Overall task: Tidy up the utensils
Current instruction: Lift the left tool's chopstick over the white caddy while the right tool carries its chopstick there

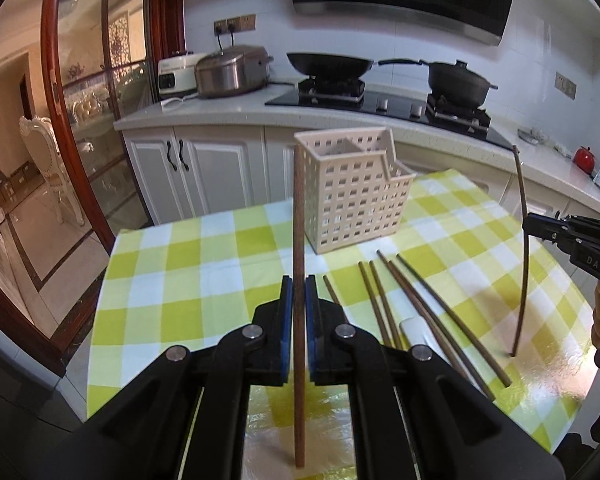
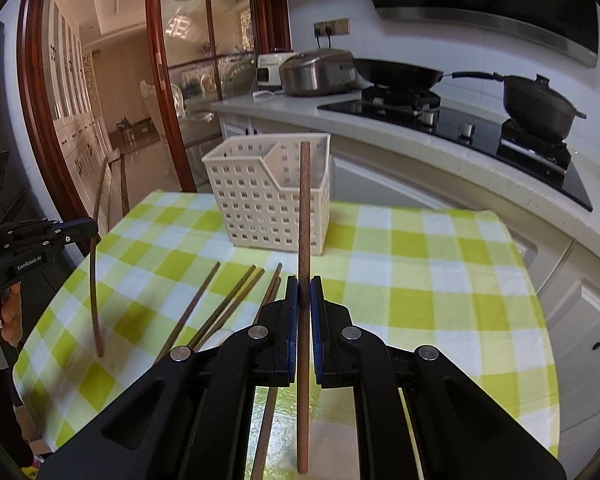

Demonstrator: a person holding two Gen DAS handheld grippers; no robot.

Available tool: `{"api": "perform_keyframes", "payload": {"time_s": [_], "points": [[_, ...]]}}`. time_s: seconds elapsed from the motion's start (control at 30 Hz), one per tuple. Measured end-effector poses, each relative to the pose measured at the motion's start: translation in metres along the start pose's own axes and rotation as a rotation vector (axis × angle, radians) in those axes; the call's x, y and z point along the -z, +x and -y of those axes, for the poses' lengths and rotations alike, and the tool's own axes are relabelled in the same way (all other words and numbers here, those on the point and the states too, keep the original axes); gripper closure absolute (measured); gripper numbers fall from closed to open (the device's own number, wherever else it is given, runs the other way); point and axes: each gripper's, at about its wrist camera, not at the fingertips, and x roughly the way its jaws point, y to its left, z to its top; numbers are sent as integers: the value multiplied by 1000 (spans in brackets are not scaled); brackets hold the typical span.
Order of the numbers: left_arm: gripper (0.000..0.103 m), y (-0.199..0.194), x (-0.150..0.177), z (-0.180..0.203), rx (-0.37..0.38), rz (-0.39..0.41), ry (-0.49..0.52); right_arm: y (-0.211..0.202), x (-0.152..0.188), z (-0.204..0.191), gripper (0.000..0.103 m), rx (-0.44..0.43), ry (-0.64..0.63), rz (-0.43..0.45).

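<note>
My left gripper [image 1: 299, 292] is shut on a brown wooden chopstick [image 1: 298, 216], which stands upright above the table. In the same way, my right gripper [image 2: 303, 292] is shut on another upright chopstick [image 2: 304, 216]. Each gripper shows in the other's view: the right gripper [image 1: 527, 230] at the right edge, the left gripper [image 2: 93, 227] at the left edge. A beige perforated utensil holder [image 1: 352, 196] [image 2: 268, 196] with compartments stands at the table's far side, ahead of both grippers. Several more chopsticks [image 1: 416, 304] [image 2: 220, 308] lie loose on the cloth between the grippers.
The table [image 1: 188, 264] wears a green, yellow and white checked cloth. A small white rest [image 1: 414, 326] lies under the loose chopsticks. Behind the table runs a counter [image 1: 220, 110] with a rice cooker [image 1: 232, 70], a wok [image 1: 328, 64] and a lidded pot [image 1: 458, 82].
</note>
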Motion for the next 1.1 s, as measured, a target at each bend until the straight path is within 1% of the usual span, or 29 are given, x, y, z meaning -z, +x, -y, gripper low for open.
{"api": "perform_keyframes", "payload": {"time_s": [0.17,0.33,0.5,0.63,0.73,0.8,0.97,1.1], "points": [[97,-14,-4,4,7,26,6,-17,-4,2,95,1,-2,38],[97,-17,-6,8,22,33,4,-21,-3,4,95,5,4,44],[97,-20,-22,10,37,65,-10,-21,-14,5,95,-10,12,50],[97,-20,-48,15,50,97,-9,-19,-43,4,95,-15,0,74],[97,-21,-76,20,58,125,0,-20,-74,5,95,-19,-5,105],[97,-25,-100,24,58,154,11,-19,-99,6,95,-7,-11,136],[97,-30,-154,34,51,224,11,-12,-150,6,95,-15,-3,204],[97,-20,-190,40,39,265,-7,-1,-180,7,95,-18,7,245]]}}
